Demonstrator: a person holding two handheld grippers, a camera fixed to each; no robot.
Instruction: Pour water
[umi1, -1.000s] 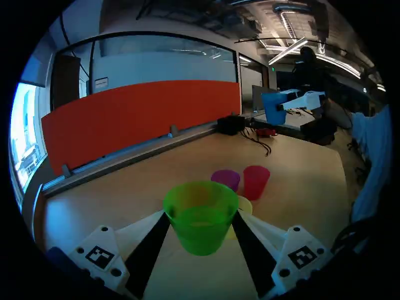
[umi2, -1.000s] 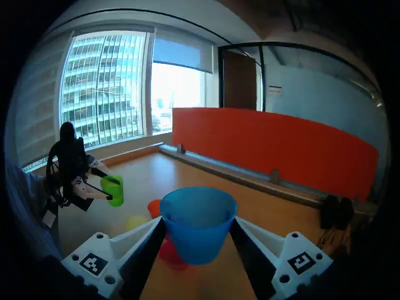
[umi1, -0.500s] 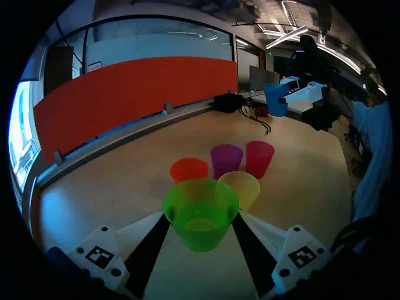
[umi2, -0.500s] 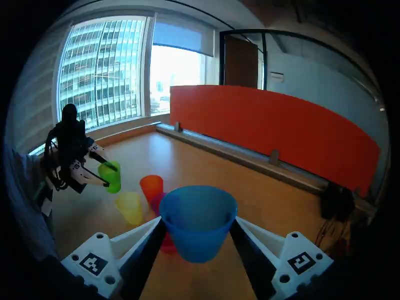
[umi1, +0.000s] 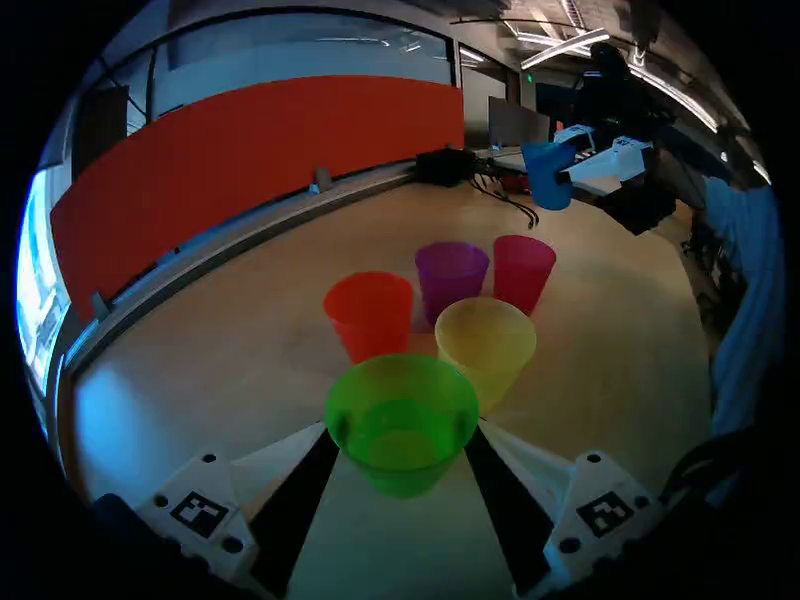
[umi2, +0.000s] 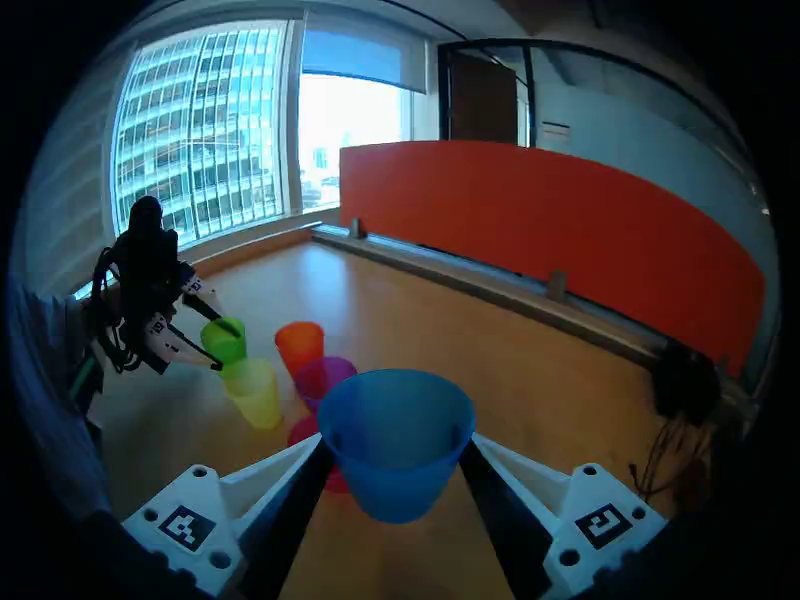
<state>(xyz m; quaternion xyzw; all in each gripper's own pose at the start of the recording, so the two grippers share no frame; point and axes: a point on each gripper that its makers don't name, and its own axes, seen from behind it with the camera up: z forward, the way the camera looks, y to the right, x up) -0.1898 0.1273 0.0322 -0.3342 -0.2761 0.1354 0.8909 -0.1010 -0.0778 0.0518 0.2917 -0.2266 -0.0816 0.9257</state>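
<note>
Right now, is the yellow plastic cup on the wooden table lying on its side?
No, the yellow plastic cup stands upright, mouth up, on the wooden table.

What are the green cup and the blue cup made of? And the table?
The green cup looks like thin, smooth plastic: light glows through its wall. The blue cup looks like the same plastic, a bit less see-through, with a soft sheen. The table looks like pale wood or a wood-look top, smooth and faintly shiny; I cannot tell which.
</note>
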